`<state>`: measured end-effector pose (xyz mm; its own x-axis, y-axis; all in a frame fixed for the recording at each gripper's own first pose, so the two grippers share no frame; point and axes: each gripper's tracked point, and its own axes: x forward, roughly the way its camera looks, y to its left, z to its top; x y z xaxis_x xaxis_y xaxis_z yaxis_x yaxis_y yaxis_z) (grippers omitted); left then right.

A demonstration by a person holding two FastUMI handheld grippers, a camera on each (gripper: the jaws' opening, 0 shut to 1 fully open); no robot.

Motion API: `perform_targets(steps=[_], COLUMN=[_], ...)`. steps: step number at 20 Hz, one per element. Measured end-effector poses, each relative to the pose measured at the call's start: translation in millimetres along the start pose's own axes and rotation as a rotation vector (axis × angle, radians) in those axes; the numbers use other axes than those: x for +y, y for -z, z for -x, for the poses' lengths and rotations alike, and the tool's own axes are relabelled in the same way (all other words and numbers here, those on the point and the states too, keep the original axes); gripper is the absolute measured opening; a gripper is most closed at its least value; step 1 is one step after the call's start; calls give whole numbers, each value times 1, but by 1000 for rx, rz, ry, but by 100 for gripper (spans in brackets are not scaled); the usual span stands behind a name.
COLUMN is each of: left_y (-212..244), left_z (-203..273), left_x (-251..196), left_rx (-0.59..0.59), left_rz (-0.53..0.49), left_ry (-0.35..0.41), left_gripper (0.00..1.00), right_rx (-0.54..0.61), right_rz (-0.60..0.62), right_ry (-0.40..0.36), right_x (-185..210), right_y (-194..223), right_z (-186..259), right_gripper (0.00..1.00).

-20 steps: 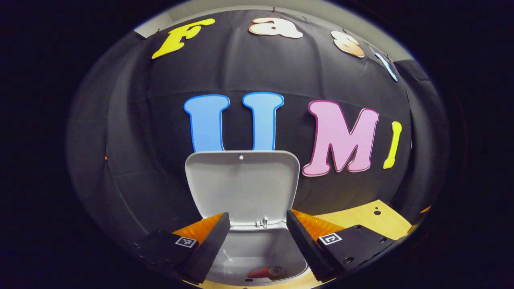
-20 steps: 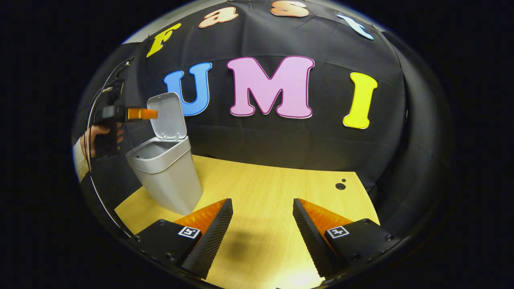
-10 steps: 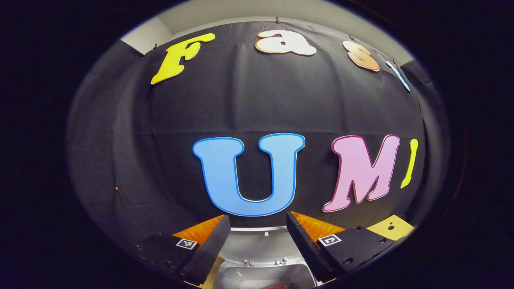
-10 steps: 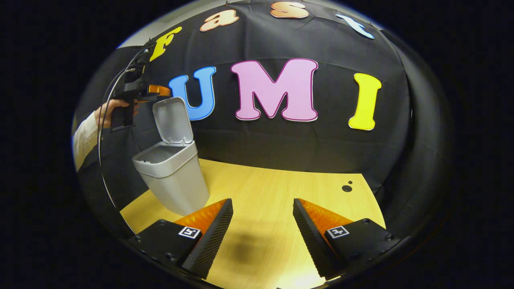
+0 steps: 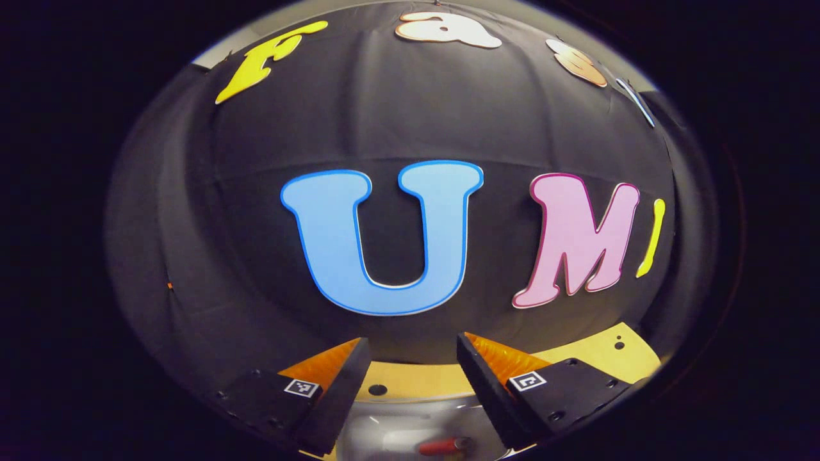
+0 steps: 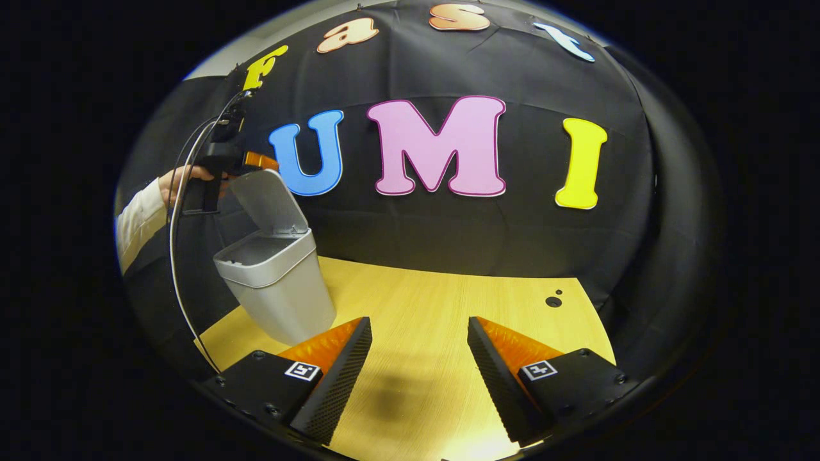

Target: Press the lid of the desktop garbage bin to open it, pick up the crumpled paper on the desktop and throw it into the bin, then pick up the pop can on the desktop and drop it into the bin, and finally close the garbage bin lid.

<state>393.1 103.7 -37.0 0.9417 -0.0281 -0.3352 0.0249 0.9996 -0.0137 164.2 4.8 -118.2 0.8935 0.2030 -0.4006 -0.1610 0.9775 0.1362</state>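
Lid tipping forward over the bin, pushed from behind by the left gripper

The lid (image 6: 269,202) had been upright half a second before and now leaned forward over the garbage bin (image 6: 278,288) at the desktop's (image 6: 448,307) left end; in the left gripper view a red can-like object (image 5: 442,446) lay inside the bin, so I judged only the closing remained; the left gripper (image 6: 256,160), held by a hand (image 6: 186,179), stood at the lid's top edge, jaws apart (image 5: 410,384) and gripping nothing; the right gripper (image 6: 416,365) hung open and empty over the bare desktop, well apart
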Motion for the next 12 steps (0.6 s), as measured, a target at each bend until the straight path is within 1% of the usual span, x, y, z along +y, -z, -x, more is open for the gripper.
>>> perform_targets(steps=[2,5,7,9,12], left_y=[19,36,49,69,108], left_z=[17,46,62,71,73], left_x=[3,-2,-9,-15,-10], left_rx=[24,10,21,53,130], left_rz=[8,-25,-32,-17,-33], left_ry=[2,15,38,55,46], left_gripper=[93,93,93,93,94], right_rx=[2,9,14,4,-9], right_rz=[5,10,18,14,9], right_ry=[-6,-24,-35,-44,-59], right_x=[3,10,16,22,29], right_y=[-1,-1,-2,-8,-14], right_z=[-2,-8,-12,-14,-14], right_gripper=[97,97,97,97,97])
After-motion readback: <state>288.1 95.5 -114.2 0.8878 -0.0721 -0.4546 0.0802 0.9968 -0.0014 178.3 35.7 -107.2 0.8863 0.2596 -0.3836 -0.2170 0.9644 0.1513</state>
